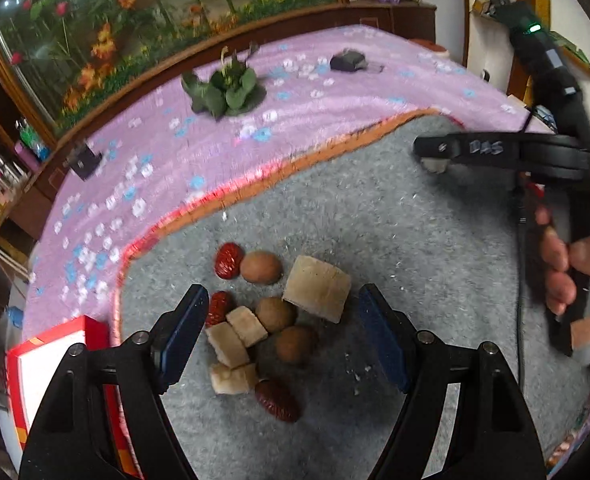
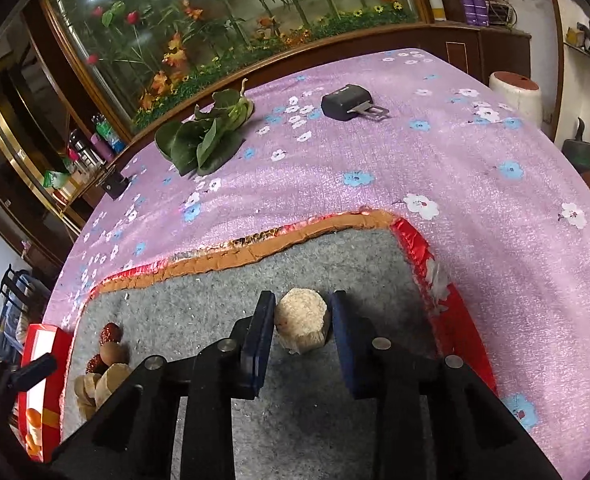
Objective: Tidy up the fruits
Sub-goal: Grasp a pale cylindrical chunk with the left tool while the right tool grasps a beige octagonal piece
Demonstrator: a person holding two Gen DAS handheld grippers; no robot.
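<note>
On the grey mat (image 1: 375, 220) lies a pile of red dates (image 1: 228, 260), brown round fruits (image 1: 260, 267) and pale cut chunks (image 1: 318, 287). My left gripper (image 1: 283, 332) is open, its blue pads on either side of the pile. My right gripper (image 2: 303, 320) is shut on a pale round fruit piece (image 2: 302, 318) and holds it over the mat's right part; it also shows in the left wrist view (image 1: 435, 164). The pile shows at the left in the right wrist view (image 2: 103, 372).
The mat (image 2: 335, 400) has an orange and red border and lies on a purple flowered cloth (image 2: 375, 184). A leafy green vegetable (image 2: 203, 136), a black buckle (image 2: 347, 102) and a small black box (image 2: 113, 186) lie on the cloth. A red and white box (image 1: 51, 364) stands at the left.
</note>
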